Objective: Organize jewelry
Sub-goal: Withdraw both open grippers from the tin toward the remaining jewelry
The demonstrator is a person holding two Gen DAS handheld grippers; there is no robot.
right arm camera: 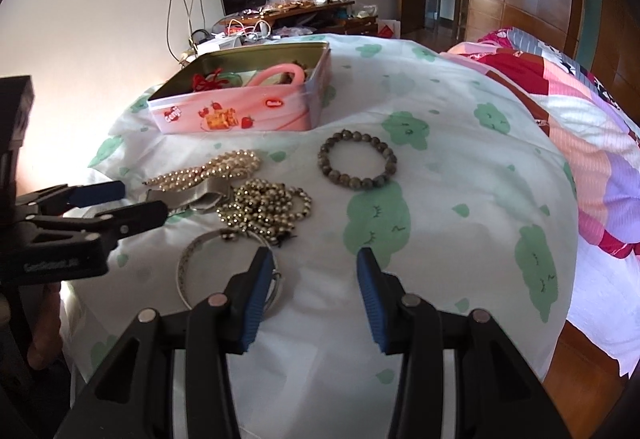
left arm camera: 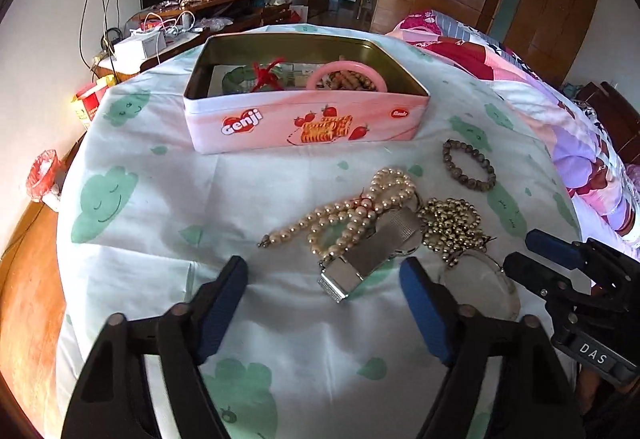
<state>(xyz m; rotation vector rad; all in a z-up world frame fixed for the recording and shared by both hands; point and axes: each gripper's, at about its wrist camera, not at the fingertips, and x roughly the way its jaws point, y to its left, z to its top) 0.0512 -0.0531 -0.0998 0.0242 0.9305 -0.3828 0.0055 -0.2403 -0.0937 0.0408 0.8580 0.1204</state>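
Both grippers, left gripper (left arm camera: 324,295) and right gripper (right arm camera: 316,291), hung apart and empty (pearl strands (left arm camera: 352,211) tangled over the watch (left arm camera: 372,251)) — lifting one risked dragging others

Bare cloth on the bench (left arm camera: 168,239) lies open to the left of the jewelry heap and in front of the pink tin (left arm camera: 308,119), which blocks the far side. The pearl strands (left arm camera: 352,211), silver watch (left arm camera: 372,251), gold bead cluster (left arm camera: 452,223) and thin bangle (right arm camera: 192,259) crowd together between the two hand-held grippers; right of the dark bead bracelet (right arm camera: 357,159) the cloth is free up to the bed (right arm camera: 580,111)
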